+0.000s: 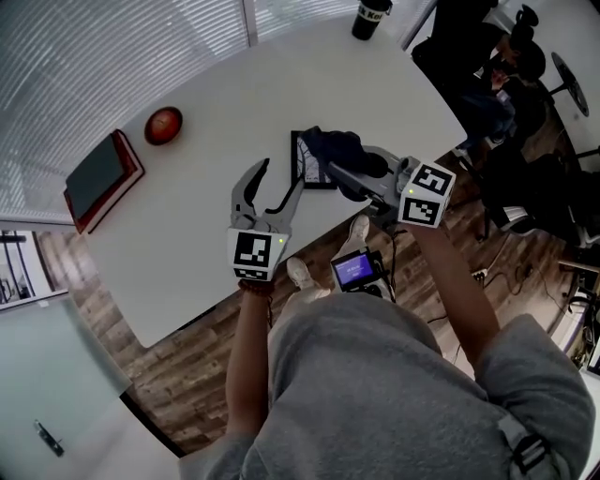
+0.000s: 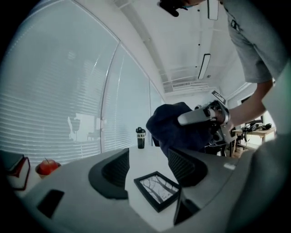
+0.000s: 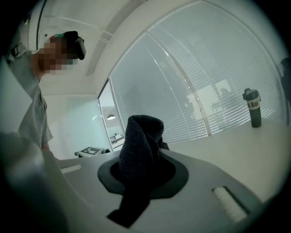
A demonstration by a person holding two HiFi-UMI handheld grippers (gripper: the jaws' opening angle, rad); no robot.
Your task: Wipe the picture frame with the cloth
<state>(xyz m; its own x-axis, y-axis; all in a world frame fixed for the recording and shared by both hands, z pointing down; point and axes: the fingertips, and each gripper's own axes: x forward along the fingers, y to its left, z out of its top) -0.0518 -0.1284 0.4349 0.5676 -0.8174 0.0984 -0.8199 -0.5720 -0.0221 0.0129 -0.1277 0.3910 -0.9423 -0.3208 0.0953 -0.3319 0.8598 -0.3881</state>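
Observation:
A small black picture frame (image 1: 307,161) (image 2: 157,190) lies flat on the white table (image 1: 206,216). In the head view the dark blue cloth (image 1: 342,150) hides its right side. My right gripper (image 1: 339,172) (image 3: 143,170) is shut on that cloth (image 3: 138,150), which bunches up between its jaws and hangs down. It is held above the table just right of the frame. My left gripper (image 1: 279,178) (image 2: 150,164) is open and holds nothing. It hangs above the table in front of the frame, and the cloth (image 2: 175,129) and right gripper (image 2: 202,116) show beyond it.
A red apple (image 1: 163,125) and a red-edged book (image 1: 101,178) lie at the table's far left. A black bottle (image 1: 370,17) (image 2: 141,138) (image 3: 253,108) stands at the far edge by the blinds. People sit at the upper right (image 1: 497,84). Wood floor borders the near edge.

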